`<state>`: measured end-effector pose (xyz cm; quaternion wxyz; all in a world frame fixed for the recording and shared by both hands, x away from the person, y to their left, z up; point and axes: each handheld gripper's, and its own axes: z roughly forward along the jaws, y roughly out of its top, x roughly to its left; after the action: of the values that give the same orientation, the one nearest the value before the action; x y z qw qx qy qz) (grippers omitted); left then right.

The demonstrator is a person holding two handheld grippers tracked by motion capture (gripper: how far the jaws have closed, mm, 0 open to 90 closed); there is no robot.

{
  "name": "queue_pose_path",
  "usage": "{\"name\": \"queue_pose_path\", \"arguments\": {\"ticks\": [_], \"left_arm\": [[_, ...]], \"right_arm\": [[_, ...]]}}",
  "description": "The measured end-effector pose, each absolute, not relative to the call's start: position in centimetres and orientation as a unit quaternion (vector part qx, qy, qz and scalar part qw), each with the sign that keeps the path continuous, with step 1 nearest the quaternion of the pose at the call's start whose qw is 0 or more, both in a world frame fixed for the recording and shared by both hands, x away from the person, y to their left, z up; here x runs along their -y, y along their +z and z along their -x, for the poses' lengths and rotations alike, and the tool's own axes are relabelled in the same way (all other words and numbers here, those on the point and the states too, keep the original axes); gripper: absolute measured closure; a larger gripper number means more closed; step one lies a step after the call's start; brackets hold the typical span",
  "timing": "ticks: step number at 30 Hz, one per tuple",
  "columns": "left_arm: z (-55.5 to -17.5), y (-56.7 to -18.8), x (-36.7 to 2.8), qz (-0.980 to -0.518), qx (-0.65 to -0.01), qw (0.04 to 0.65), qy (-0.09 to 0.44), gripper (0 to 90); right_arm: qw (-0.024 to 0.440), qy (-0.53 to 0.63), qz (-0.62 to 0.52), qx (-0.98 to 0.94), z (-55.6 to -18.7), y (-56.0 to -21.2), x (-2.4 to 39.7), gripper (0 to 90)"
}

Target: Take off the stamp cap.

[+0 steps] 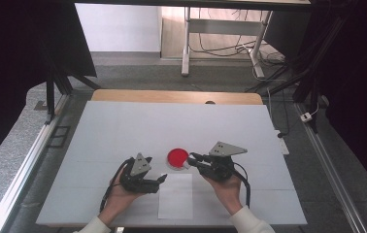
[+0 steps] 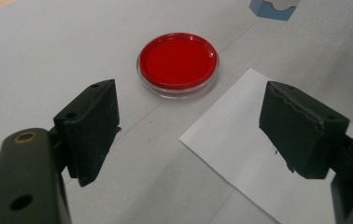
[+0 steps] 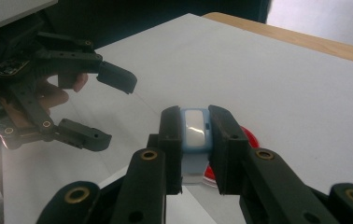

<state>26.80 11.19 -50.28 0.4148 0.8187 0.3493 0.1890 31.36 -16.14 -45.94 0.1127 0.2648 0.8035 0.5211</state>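
A round red dish [image 1: 177, 158] [image 2: 178, 63] with a clear rim lies on the white table [image 1: 123, 131]. Just in front of it lies a white sheet of paper [image 1: 175, 198] [image 2: 263, 154]. My right gripper [image 1: 193, 159] [image 3: 195, 119] is shut on a small blue and white block [image 3: 194, 129] [image 2: 271, 8], held at the dish's right edge; its jaws hide part of the dish [image 3: 250, 138]. My left gripper [image 1: 162, 178] [image 2: 198, 116] [image 3: 108, 109] stands open with nothing between its jaws. It is low over the table at the paper's upper left corner, pointing toward the dish.
A wooden strip [image 1: 176, 96] runs along the table's far edge. Beyond it stand a desk's white legs [image 1: 186, 43] and loose cables [image 1: 220, 48] on the floor. Metal rails [image 1: 31, 155] flank the table on both sides.
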Motion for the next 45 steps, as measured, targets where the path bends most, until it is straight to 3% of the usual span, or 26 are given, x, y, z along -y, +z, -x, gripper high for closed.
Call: {"name": "queue_pose_path", "arguments": {"ticks": [45], "left_arm": [[-28.7, -49.9, -5.5, -0.834, -0.316, 0.42, 0.169, 22.6]], "right_arm": [[0.106, 0.526, -0.267, -0.8, -31.3, -46.2, 15.8, 75.0]]}}
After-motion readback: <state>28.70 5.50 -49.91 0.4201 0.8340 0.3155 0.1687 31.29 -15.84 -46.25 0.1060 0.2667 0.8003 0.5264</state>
